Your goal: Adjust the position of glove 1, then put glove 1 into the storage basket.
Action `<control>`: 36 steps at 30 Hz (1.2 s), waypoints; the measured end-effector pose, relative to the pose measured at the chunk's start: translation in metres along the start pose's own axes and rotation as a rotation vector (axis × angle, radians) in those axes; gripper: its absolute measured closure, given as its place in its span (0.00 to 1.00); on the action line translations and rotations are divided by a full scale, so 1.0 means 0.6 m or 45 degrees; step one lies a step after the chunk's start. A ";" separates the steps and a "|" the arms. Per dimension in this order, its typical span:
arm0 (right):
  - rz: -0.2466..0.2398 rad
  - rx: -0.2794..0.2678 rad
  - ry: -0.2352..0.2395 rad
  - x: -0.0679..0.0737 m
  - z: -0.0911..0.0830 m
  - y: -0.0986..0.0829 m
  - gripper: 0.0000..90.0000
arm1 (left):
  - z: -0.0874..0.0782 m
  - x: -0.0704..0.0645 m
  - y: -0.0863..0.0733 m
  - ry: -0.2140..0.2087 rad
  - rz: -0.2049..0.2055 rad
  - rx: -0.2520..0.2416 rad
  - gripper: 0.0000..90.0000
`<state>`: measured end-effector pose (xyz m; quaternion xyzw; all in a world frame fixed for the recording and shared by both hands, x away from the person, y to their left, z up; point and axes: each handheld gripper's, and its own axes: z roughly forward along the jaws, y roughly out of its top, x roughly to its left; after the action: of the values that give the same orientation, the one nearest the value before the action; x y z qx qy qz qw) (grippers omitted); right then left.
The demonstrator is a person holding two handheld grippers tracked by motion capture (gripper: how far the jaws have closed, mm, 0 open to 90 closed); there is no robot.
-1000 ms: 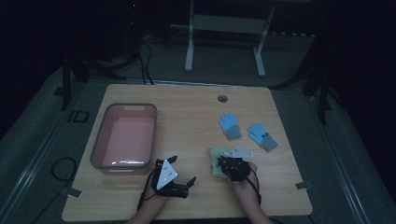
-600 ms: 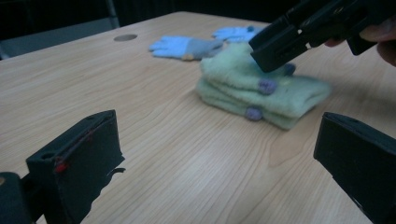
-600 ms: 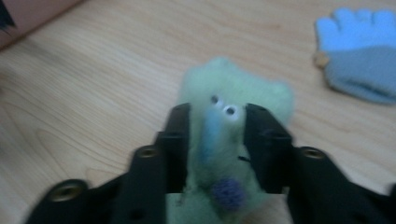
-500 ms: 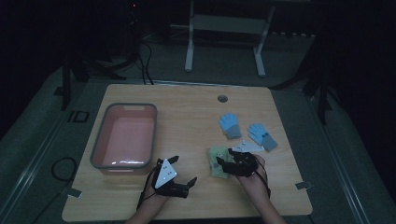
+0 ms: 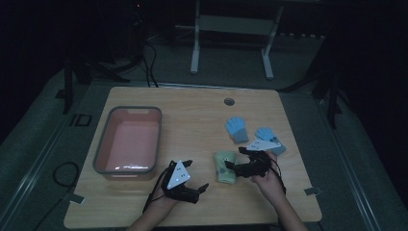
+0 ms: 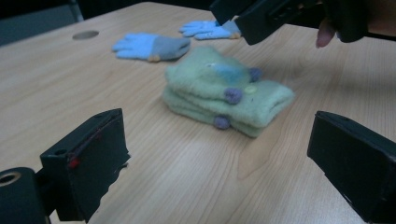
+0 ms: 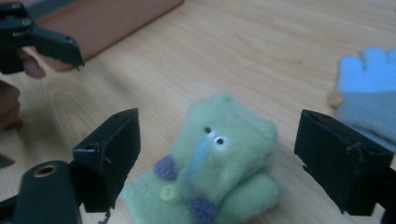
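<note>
- Dim room, wooden table [image 5: 192, 115]: green mittens [image 5: 224, 166] sit lower middle in the high view, right gripper [image 5: 234, 167] beside them, spread wide.
- Left gripper view: left gripper [image 6: 224, 154] unclenched, hanging back.
- Right gripper view: mittens [image 7: 215, 172] centered between the jaws; I'd drop straight down and pinch both layers.

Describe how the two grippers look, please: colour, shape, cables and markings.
Both are black. The left gripper and right gripper each carry a pale three-cornered plate on top and trail a dark cable. Their fingers are blocky and square-ended, with a small red mark on one. The forearms are bare, with no sleeves showing.
</note>
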<state>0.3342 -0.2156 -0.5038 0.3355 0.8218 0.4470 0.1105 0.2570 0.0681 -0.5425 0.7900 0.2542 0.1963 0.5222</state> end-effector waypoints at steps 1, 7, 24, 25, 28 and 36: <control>0.000 -0.002 -0.006 -0.002 -0.003 0.000 0.16 | 0.001 -0.002 0.003 -0.014 0.008 0.000 0.06; 0.071 -0.022 0.001 -0.014 -0.023 0.003 0.16 | 0.010 -0.013 0.016 -0.070 0.026 0.022 0.05; -0.040 0.030 0.118 -0.035 0.003 0.026 0.34 | 0.054 -0.028 0.061 -0.259 0.159 0.155 0.05; -0.046 0.032 0.120 -0.036 0.008 0.029 0.37 | 0.058 -0.028 0.062 -0.258 0.166 0.163 0.07; -0.041 0.036 0.149 -0.042 0.020 0.034 0.39 | 0.067 -0.030 0.064 -0.297 0.208 0.158 0.13; -0.037 0.092 0.170 -0.052 0.043 0.025 0.41 | 0.092 -0.032 0.062 -0.326 0.322 0.211 0.24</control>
<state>0.3768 -0.2130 -0.5104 0.2969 0.8477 0.4368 0.0495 0.2809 0.0041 -0.5301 0.8745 0.0999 0.1367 0.4545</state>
